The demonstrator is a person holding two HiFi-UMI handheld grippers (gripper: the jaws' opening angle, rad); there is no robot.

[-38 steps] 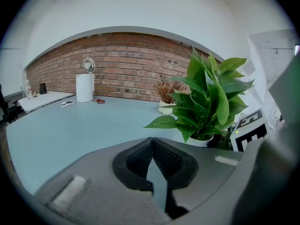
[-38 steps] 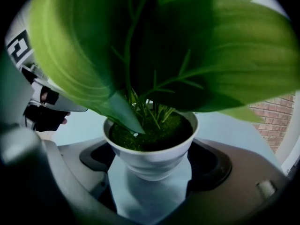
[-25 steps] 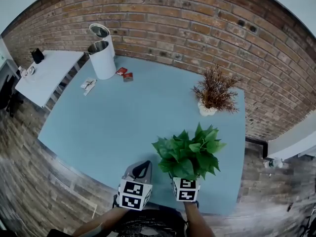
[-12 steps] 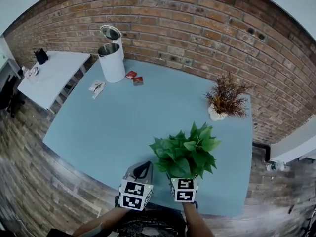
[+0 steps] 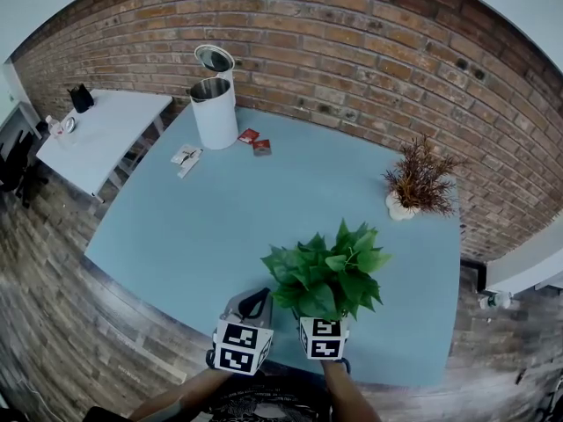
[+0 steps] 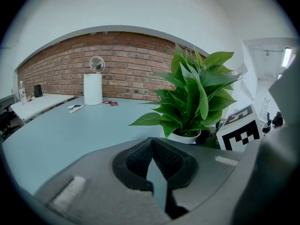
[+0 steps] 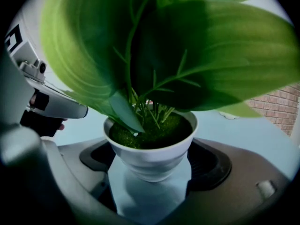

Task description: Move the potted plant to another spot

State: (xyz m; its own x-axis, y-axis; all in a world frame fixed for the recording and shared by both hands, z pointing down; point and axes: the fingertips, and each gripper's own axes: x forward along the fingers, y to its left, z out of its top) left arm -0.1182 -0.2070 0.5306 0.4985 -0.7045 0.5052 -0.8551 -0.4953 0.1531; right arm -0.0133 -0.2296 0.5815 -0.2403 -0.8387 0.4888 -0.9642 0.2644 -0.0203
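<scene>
Room: brick wall [image 5: 352, 51] behind a pale blue table [image 5: 229, 209]; white side table [image 5: 106, 130] off to the left.
Task thing: potted plant [image 5: 327, 275], green and leafy, near the table's front edge, just right of centre.
Right gripper [image 7: 152, 170]: jaws clamped on the sides of its white pot [image 7: 140, 153]; can't tell if the base is off the table.
Left gripper [image 6: 152, 161]: jaws together with nothing between them, just left of the plant.
Risk: the pot tapers downward and looks glossy, so it may slip or tilt in a one-sided pinch; heavy foliage could tip it.
Risk 2: leaves fill the right gripper view, so judging the set-down spot is hard.
Pot contents: green moss, stems.
White bin [image 5: 215, 112]: far left of the table, lid up, contents not visible.
Dried plant [image 5: 420, 181]: in a small white pot, far right, well apart.
</scene>
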